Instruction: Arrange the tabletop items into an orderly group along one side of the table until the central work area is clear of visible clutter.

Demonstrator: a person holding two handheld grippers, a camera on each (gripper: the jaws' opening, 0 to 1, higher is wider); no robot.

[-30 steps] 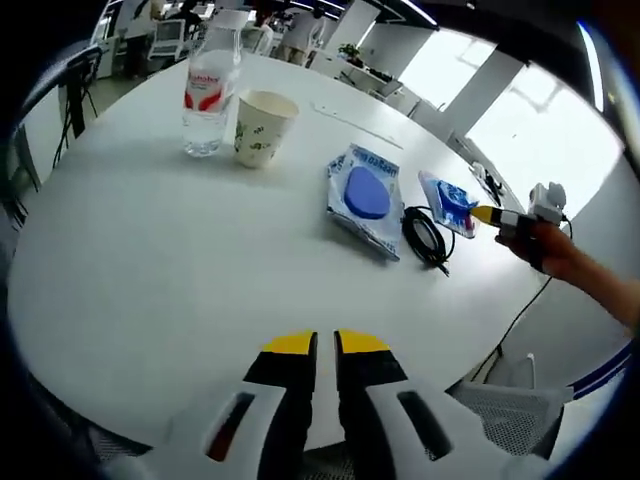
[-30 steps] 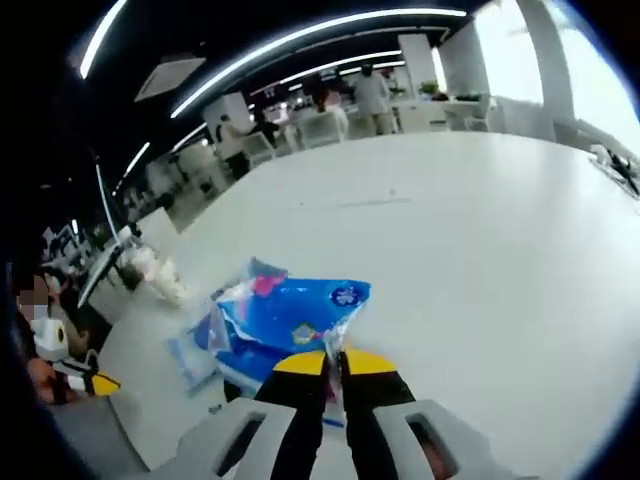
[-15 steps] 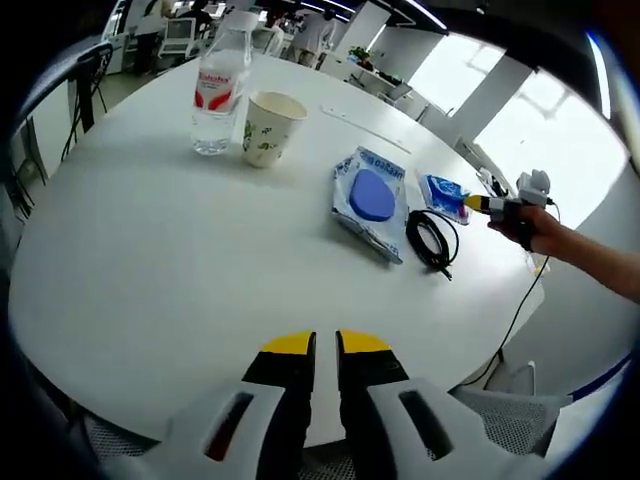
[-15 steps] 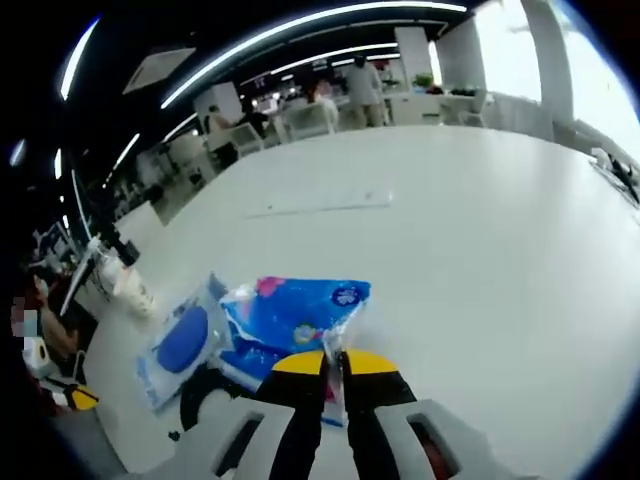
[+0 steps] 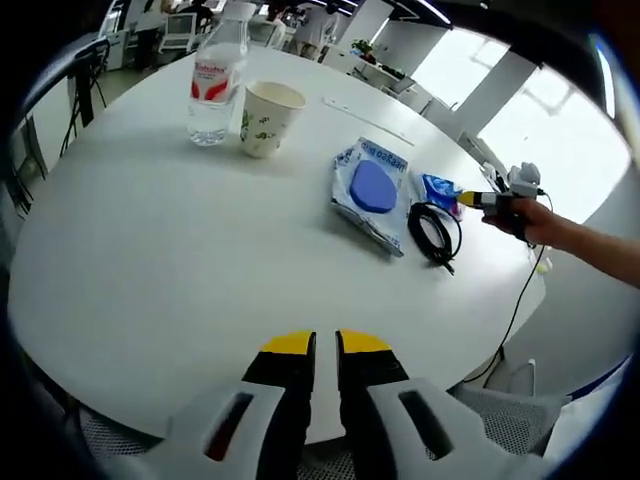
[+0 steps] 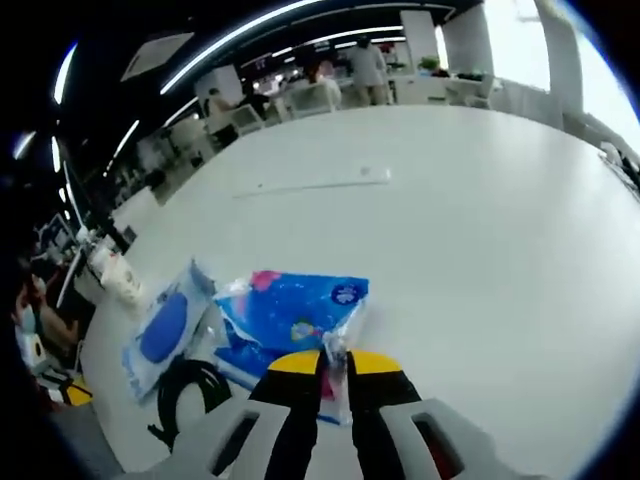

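Tissue pack (image 6: 290,315) pinched at its edge by right claw (image 6: 335,362); left claw (image 5: 325,344) pressed together.

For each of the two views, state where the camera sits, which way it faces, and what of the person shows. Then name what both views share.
Left gripper view: rides the left tongs, near the table edge, facing across it; the person's hand shows.
Right gripper view: rides the right tongs, shut on the blue packet, facing across the table.
Shared: blue packet, black cable, bagged blue disc.
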